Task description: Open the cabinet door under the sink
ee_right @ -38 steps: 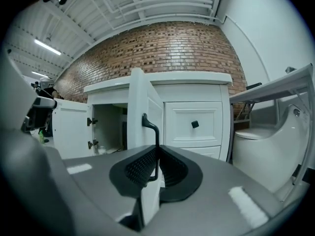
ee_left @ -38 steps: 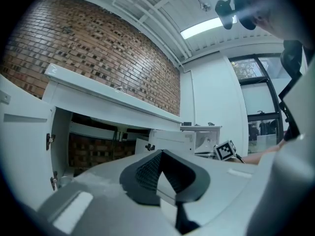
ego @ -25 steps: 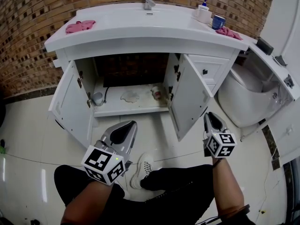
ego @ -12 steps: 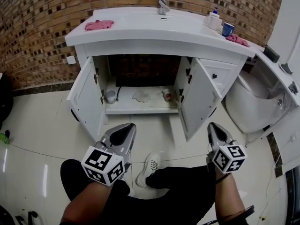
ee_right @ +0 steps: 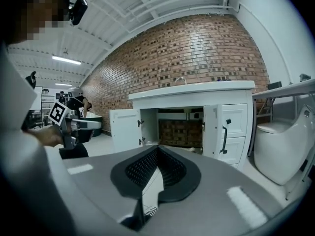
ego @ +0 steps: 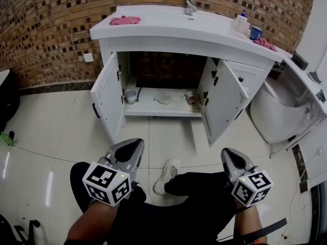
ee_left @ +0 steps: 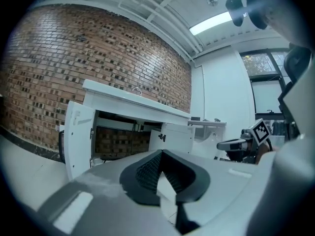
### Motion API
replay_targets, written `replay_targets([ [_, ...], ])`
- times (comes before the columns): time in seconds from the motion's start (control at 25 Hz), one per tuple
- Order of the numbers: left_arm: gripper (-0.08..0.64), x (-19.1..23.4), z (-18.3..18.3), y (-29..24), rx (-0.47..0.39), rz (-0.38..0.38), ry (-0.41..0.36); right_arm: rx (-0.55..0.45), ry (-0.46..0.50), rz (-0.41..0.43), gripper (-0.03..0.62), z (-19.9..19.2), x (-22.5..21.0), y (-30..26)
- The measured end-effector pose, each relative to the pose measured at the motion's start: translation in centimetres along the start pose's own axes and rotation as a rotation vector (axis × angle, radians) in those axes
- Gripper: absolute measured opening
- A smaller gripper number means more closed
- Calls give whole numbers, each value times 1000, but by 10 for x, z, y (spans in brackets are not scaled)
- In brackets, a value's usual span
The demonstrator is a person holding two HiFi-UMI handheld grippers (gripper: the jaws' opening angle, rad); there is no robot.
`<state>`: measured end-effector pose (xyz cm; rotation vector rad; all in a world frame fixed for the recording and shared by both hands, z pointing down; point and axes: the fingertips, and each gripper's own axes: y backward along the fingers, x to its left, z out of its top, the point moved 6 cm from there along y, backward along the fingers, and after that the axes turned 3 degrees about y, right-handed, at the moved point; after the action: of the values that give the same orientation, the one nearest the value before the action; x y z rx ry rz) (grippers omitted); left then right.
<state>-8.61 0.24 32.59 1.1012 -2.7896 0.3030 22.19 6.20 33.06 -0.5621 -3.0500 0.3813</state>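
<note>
While doors (ego: 108, 93) gape, left tool (ego: 137, 144) shut — right tool (ego: 228, 152) just closed

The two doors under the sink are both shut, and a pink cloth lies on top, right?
No, they are open: the head view shows the left door and the right door swung out. The pink cloth does lie on top of the sink.

The faucet (ego: 189, 1) runs off the far edge of the head view, and the toilet (ego: 278, 108) off the right edge. The things on the cabinet floor (ego: 148, 107) are too small to identify. A dark object (ego: 6, 101) is cut by the left edge.
</note>
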Motion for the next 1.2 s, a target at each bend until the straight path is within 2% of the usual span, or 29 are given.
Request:
replay_targets([
  [0.32, 3, -12, -3, 26, 23, -4, -21, 19, 4, 33, 8, -6, 36, 20],
  [0.8, 3, -15, -7, 32, 7, -59, -13, -2, 20, -32, 8, -9, 48, 35],
  [1.0, 3, -13, -8, 34, 6, -70, -17, -26, -17, -37, 8, -12, 50, 34],
  [1.2, 3, -13, -9, 37, 0, -71, -19, -19, -10, -37, 8, -12, 53, 33],
])
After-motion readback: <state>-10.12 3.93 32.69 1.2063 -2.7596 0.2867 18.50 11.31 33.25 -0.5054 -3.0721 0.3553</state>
